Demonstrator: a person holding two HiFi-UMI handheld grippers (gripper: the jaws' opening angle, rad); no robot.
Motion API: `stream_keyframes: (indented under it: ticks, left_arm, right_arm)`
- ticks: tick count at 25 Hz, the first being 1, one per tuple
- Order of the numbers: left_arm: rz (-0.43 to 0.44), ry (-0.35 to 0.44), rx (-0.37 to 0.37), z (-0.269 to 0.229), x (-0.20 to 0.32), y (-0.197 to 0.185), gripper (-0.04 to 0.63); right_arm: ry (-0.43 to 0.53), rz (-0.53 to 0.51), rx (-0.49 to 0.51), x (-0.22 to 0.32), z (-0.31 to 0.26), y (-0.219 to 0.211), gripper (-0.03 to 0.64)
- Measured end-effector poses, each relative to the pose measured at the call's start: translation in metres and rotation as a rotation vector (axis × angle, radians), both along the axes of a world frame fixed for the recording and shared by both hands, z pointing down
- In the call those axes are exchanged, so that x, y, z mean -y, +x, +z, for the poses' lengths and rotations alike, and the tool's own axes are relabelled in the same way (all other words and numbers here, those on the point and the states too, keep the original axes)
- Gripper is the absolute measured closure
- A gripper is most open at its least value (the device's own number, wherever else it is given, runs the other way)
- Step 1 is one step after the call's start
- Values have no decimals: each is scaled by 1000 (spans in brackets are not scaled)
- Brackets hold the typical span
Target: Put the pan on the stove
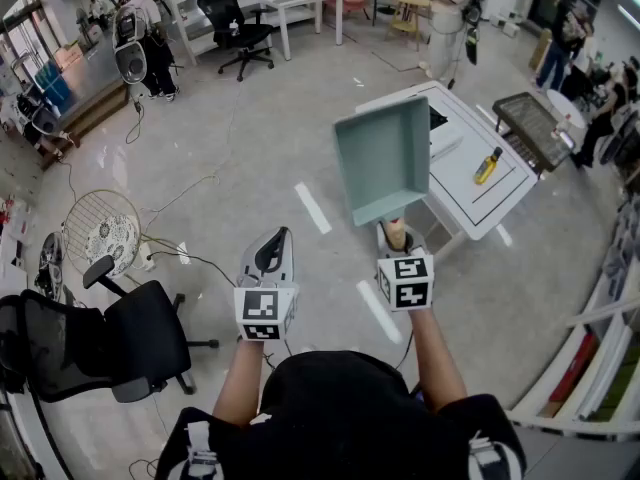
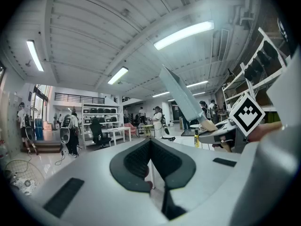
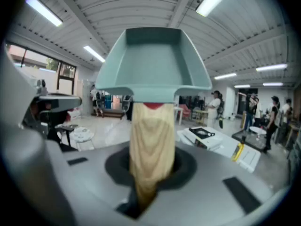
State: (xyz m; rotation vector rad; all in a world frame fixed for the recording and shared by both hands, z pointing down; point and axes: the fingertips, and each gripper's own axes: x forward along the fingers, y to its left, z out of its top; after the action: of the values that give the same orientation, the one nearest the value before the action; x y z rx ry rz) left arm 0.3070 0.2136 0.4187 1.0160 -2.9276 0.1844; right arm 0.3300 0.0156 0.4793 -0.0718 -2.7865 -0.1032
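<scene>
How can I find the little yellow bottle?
Find the white table ahead on the right, behind the green pan held in the air. The yellow bottle sits on the tabletop, right of the black stove. It is the only yellow thing there, slim with a dark cap.

Pan (image 1: 383, 158) pale teal, handle (image 3: 151, 145) light wood grain — table (image 1: 455, 176) white, bottle (image 1: 487, 166) yellow, office chair (image 1: 145, 343) black.

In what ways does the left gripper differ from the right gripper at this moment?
The right gripper is shut on the wooden handle of the teal pan; the left gripper holds nothing, its jaws together. The right gripper is close to the white table; the left gripper is over bare floor. Both bear a marker cube.
</scene>
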Motion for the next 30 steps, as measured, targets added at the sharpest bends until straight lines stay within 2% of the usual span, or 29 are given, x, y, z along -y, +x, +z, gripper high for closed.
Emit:
stream_keyframes:
  ticks: [14, 22, 30]
  left_arm:
    - [-11, -11, -16, 6, 16, 3, 574]
    - [-28, -23, -38, 26, 33, 7, 574]
    - [-9, -23, -33, 27, 48, -16, 574]
  right_arm:
    - [-54, -28, -17, 13, 7, 2, 546]
    - [-64, -42, -41, 32, 24, 3, 546]
    - [-68, -29, -57, 45, 33, -18, 546]
